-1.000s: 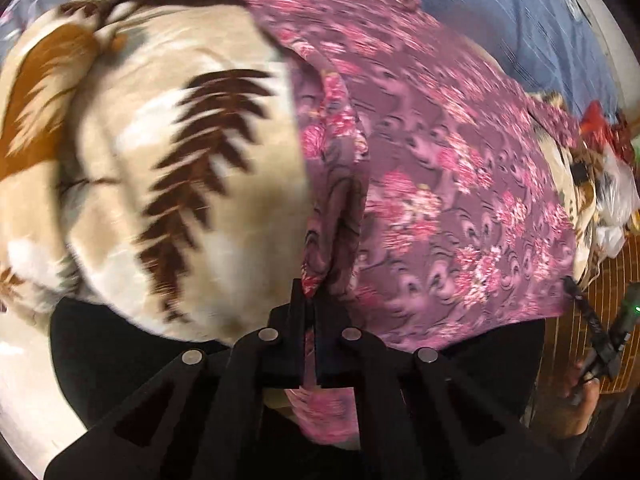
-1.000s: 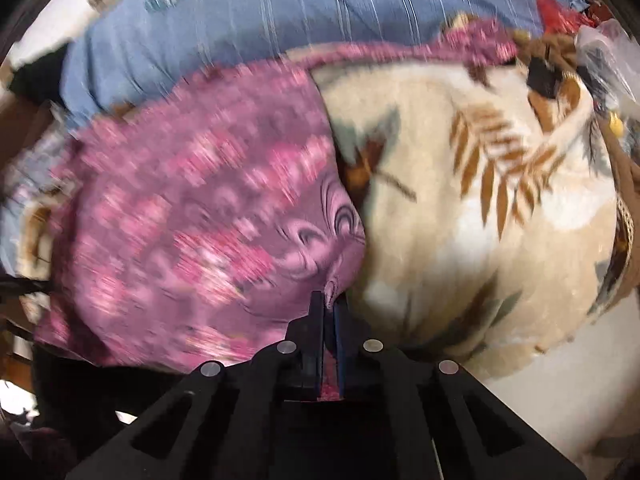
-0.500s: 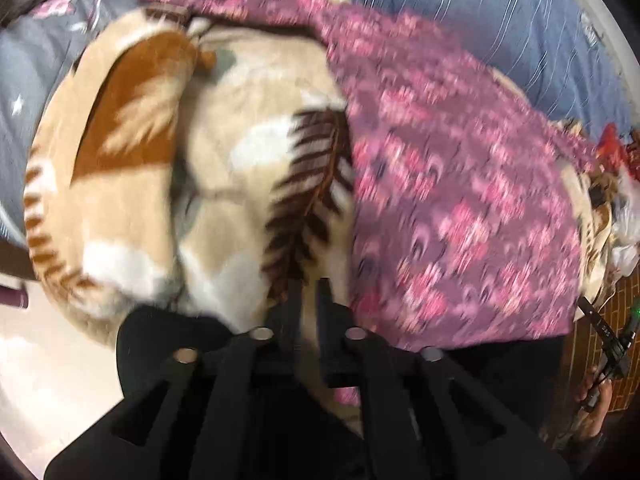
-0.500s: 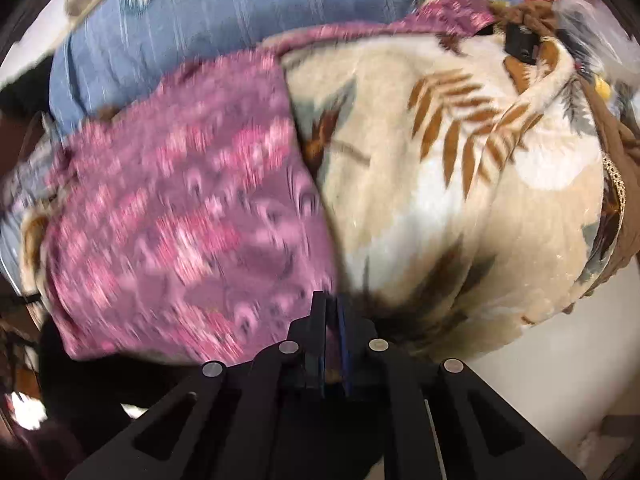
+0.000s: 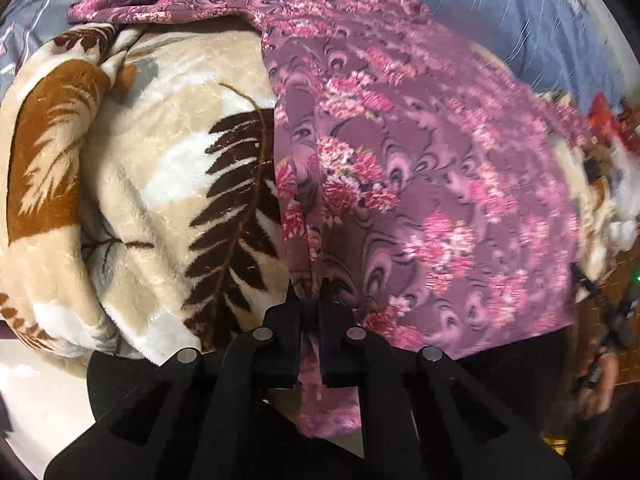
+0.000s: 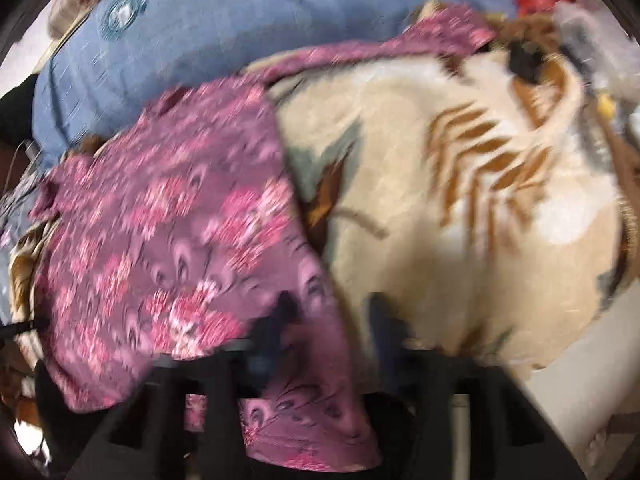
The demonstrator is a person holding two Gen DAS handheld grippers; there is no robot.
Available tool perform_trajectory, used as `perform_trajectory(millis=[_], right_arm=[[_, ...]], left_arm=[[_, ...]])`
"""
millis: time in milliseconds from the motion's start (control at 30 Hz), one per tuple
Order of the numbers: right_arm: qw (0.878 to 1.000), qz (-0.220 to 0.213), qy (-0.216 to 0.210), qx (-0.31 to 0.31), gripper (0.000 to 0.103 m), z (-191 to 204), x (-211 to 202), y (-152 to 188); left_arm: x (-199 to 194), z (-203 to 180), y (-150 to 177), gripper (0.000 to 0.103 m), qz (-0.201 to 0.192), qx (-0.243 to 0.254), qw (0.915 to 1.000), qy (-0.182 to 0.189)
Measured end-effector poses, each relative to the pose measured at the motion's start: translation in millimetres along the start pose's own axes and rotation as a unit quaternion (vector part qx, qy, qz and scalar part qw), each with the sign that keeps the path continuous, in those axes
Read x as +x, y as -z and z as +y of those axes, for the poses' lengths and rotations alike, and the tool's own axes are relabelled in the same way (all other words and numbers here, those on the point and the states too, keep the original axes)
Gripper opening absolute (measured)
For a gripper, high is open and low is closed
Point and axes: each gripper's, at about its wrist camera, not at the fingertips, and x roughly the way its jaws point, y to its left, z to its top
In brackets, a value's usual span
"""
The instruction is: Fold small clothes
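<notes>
On the left, the left gripper (image 5: 310,300) has its fingers clenched on a bunched edge of the purple floral garment (image 5: 420,184), with a tail of the cloth hanging down between and below them. The garment lies spread over the cream leaf-print blanket (image 5: 160,184) on the bed, its far end trailing up toward the blue striped sheet (image 5: 520,12). Farther right, the right gripper (image 6: 332,312) shows its fingers parted, the near edge of the same garment (image 6: 168,216) draped loosely between them; the view is blurred, but they look released rather than pinching.

To my eye the step in hand is laying the garment flat for a fold. Doing it well probably means keeping the left-hand edge taut and low over the blanket (image 6: 460,220), so the cloth does not wrinkle along its length. The right fingers should draw clear without dragging the hem, since the plush pile beneath may catch thin fabric.
</notes>
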Motion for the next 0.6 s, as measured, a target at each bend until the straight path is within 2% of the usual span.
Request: perform_trajectory(millis=[67, 133, 200, 267, 333, 400, 433, 467, 500, 533, 567, 600], right_arm=[[1.0, -0.015, -0.018, -0.004, 0.004, 3.3, -10.6, 0.1], [0.998, -0.03, -0.044, 0.019, 0.004, -4.1, -22.6, 0.8], [0.999, -0.013, -0.03, 0.027, 0.004, -9.4, -15.8, 3.8], [0.999, 0.036, -0.006, 0.024, 0.004, -10.2, 2.7, 6.3], [0.999, 0.034, 0.0, 0.019, 0.01, -5.6, -3.5, 0.3], [1.0, 0.009, 0.009, 0.016, 0.013, 0.6, -17.2, -14.2], [1.0, -0.003, 0.005, 0.017, 0.018, 3.7, -21.9, -21.6], [1.0, -0.015, -0.003, 0.018, 0.022, 9.6, -25.8, -31.9], [1.0, -0.025, -0.004, 0.017, 0.028, 15.0, -27.1, -38.7], [0.999, -0.037, -0.004, 0.013, 0.03, 20.7, -27.3, -45.4], [0.999, -0.049, -0.003, 0.008, 0.03, 28.5, -26.2, -50.6], [0.998, -0.057, -0.003, 0.004, 0.03, 38.3, -19.2, -59.2]], left_arm=[[-10.5, 3.2, 1.6, 0.005, -0.012, 0.001, 0.9999, 0.005], [-9.6, 7.3, 3.7, 0.005, -0.008, 0.001, 1.0, -0.001], [2.3, 11.2, 5.6, 0.005, 0.017, -0.003, 0.9997, -0.015], [3.4, 15.8, 8.2, 0.005, 0.031, -0.002, 0.9995, -0.005], [-9.9, 13.4, 8.7, 0.006, 0.027, 0.009, 0.9995, 0.012], [-35.5, 5.8, 0.8, 0.007, -0.001, 0.03, 0.9991, 0.03], [-46.3, 0.4, -6.1, 0.008, -0.016, 0.041, 0.9985, 0.034], [-54.0, -5.3, -12.9, 0.013, -0.027, 0.048, 0.9978, 0.036], [-61.2, -12.6, -20.4, 0.022, -0.044, 0.057, 0.9966, 0.041], [-69.1, -24.8, -30.7, 0.03, -0.073, 0.078, 0.9931, 0.048], [-68.5, -33.4, -39.7, 0.047, -0.091, 0.089, 0.9911, 0.04], [-63.3, -42.0, -50.4, 0.052, -0.106, 0.097, 0.9892, 0.026]])
